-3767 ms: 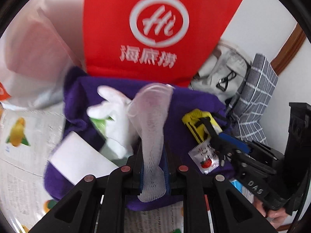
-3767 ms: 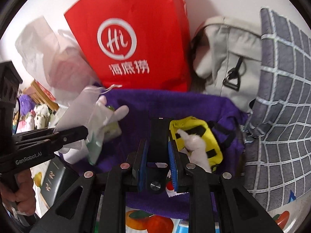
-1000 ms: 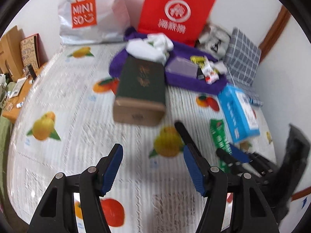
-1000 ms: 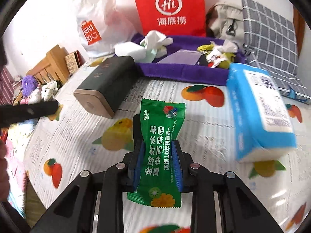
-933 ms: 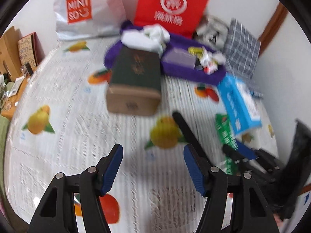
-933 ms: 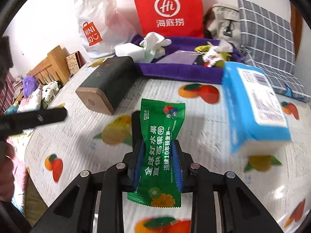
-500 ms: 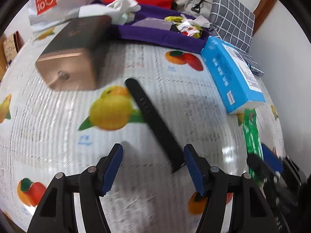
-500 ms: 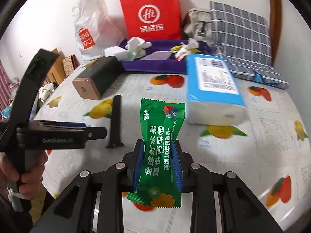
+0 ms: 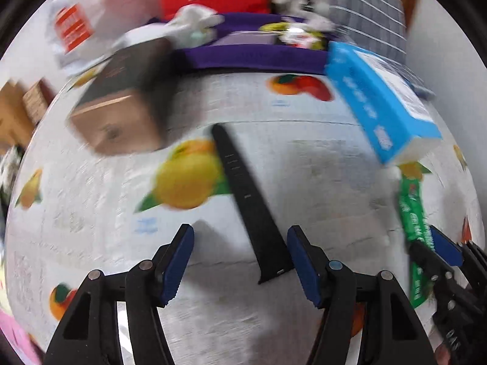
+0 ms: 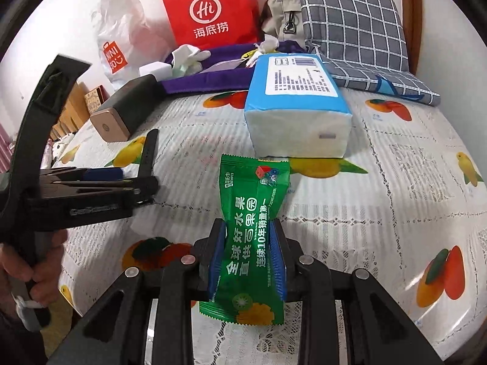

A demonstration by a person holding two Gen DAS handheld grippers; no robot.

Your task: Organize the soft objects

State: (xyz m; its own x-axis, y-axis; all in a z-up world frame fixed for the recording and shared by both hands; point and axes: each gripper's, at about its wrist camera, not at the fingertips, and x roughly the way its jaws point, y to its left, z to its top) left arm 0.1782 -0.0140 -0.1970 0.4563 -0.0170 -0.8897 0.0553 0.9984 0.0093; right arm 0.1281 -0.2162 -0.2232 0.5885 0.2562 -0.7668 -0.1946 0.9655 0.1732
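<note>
My left gripper (image 9: 240,234) hangs low over the fruit-print bedspread (image 9: 319,167), its jaws closing a little. The near end of a black strap (image 9: 243,191) lies between the blue pads, which stand clear of it. In the right wrist view the strap (image 10: 148,152) lies just past the left gripper (image 10: 115,179), held by a hand. My right gripper (image 10: 248,228) is shut on a green wet-wipes packet (image 10: 252,200), held above the bedspread. The packet (image 9: 412,213) also shows at the right edge of the left wrist view.
A blue tissue pack (image 10: 296,103) lies just beyond the packet. A dark box with a bronze end (image 10: 121,112) lies at the left. At the back, a purple cloth (image 10: 207,80) with several small items, a red bag (image 10: 210,9) and a plaid cushion (image 10: 356,24).
My left gripper has sunk toward the bedspread, and the black strap now lies between its fingers. My right gripper has drawn back from the tissue pack with the green packet.
</note>
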